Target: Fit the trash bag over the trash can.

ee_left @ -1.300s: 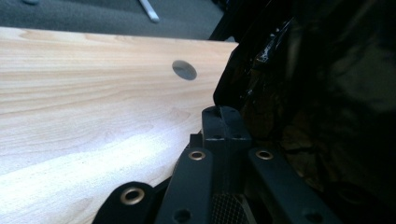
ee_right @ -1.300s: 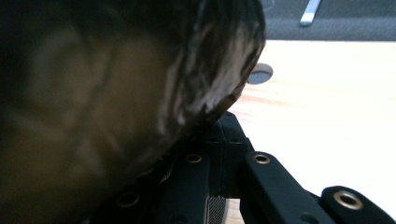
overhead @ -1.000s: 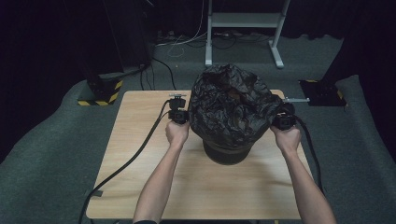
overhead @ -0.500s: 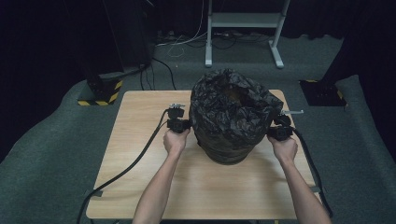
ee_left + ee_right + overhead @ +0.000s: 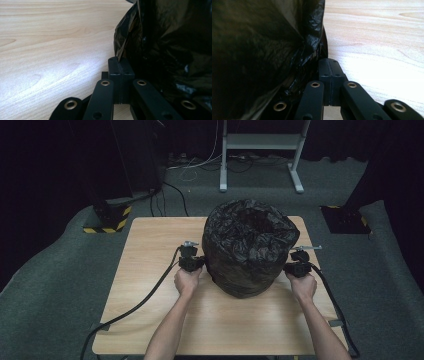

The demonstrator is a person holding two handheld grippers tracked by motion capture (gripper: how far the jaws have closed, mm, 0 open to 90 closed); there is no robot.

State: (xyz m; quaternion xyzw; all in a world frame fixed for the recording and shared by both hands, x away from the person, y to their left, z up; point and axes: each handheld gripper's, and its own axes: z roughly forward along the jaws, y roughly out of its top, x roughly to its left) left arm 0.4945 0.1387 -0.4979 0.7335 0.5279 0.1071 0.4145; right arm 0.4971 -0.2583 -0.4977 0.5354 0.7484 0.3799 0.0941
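Bag (image 5: 248,247) of crinkled black plastic, drawn over a round bin, stands mid-table (image 5: 150,285); left gripper (image 5: 192,263) at nine o'clock and right gripper (image 5: 298,268) at three each pinch its film, jaws clenched

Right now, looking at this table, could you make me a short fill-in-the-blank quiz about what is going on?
1. The black plastic bag is pulled over a round bin that stands on a ____ table.
2. The left claw and the right claw sit on ____ sides of the bag.
3. The jaws of both claws are ____.
4. A black ____ trails from the left claw across the table.

Missing words: wooden; opposite; shut; cable
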